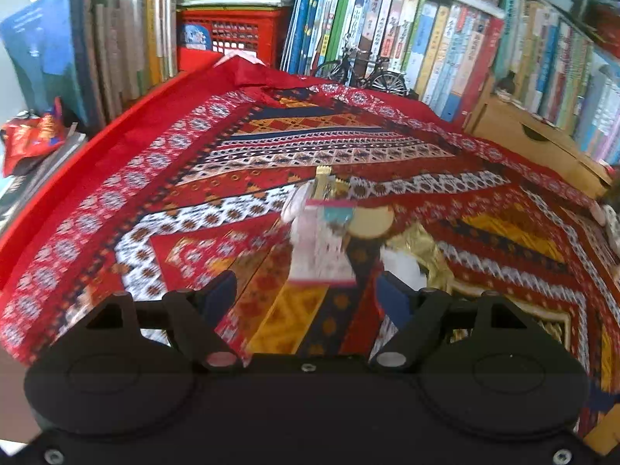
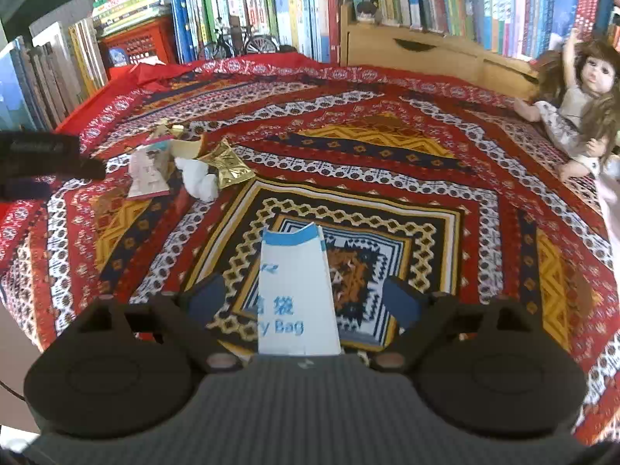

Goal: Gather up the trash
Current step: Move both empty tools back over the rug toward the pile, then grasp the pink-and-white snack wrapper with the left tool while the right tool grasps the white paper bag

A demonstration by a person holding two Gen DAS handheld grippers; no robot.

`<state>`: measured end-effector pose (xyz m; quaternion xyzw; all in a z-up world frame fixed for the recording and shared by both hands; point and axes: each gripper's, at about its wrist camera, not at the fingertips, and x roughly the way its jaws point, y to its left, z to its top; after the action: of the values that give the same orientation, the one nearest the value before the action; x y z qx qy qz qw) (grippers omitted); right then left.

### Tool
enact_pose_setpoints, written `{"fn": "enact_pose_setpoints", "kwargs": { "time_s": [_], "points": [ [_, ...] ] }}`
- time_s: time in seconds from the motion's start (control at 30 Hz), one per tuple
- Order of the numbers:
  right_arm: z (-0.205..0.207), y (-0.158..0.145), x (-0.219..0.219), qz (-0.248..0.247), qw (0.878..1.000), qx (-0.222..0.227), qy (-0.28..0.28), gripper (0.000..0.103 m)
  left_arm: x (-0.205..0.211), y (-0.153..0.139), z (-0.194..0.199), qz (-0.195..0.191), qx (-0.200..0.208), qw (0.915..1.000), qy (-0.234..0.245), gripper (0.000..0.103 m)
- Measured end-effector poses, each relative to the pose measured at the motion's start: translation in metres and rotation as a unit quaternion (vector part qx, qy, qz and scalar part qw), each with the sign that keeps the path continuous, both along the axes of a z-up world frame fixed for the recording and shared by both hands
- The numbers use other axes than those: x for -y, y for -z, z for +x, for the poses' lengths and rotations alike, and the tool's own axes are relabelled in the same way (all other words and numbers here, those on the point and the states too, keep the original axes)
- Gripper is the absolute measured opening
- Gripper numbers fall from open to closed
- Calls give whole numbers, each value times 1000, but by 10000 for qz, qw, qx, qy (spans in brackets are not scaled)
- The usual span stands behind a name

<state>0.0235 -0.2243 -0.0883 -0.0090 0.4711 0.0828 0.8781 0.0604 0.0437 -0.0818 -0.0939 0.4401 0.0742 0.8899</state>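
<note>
A small heap of trash lies on the patterned cloth (image 1: 155,201): a pink-and-white wrapper (image 1: 321,248), a round tan disc (image 1: 368,221), crumpled gold foil (image 1: 426,255) and a white tissue (image 1: 403,267). My left gripper (image 1: 306,296) is open just short of the wrapper, touching nothing. The right wrist view has the same wrapper (image 2: 149,172), tissue (image 2: 197,180) and foil (image 2: 228,164) at the left. My right gripper (image 2: 304,300) is open. A white-and-blue paper bag (image 2: 296,283) lies between its fingers, which stand clear of it.
Books (image 1: 426,31) line the back and left edges. A red crate (image 1: 228,31), a model bicycle (image 1: 360,69) and a wooden drawer box (image 2: 426,54) stand behind the cloth. A doll (image 2: 577,108) sits at the right. A red snack bag (image 1: 31,139) rests on books at the left.
</note>
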Motion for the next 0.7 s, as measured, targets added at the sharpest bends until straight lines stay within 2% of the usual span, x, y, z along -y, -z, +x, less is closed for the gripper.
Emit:
{"fn": "enact_pose_setpoints", "kwargs": {
  "time_s": [0.23, 0.37, 0.53, 0.63, 0.67, 0.7],
  "points": [
    [25, 25, -8, -178, 9991, -311, -217, 96, 9, 36, 58, 201, -251, 9995, 27, 78],
    [31, 35, -12, -450, 9980, -343, -291, 97, 6, 51, 73, 226, -390, 9990, -77, 78],
    [38, 45, -17, -452, 9967, -514, -439, 97, 7, 66, 81, 152, -625, 9979, -33, 74],
    [42, 49, -21, -475, 9958, -581, -521, 97, 10, 68, 81, 110, -691, 9975, 113, 58],
    [43, 50, -22, -476, 9956, -612, -526, 97, 11, 69, 81, 74, -681, 9975, 171, 46],
    [44, 51, -23, -466, 9954, -647, -526, 97, 12, 68, 80, 38, -693, 9974, 211, 46]
  ]
}}
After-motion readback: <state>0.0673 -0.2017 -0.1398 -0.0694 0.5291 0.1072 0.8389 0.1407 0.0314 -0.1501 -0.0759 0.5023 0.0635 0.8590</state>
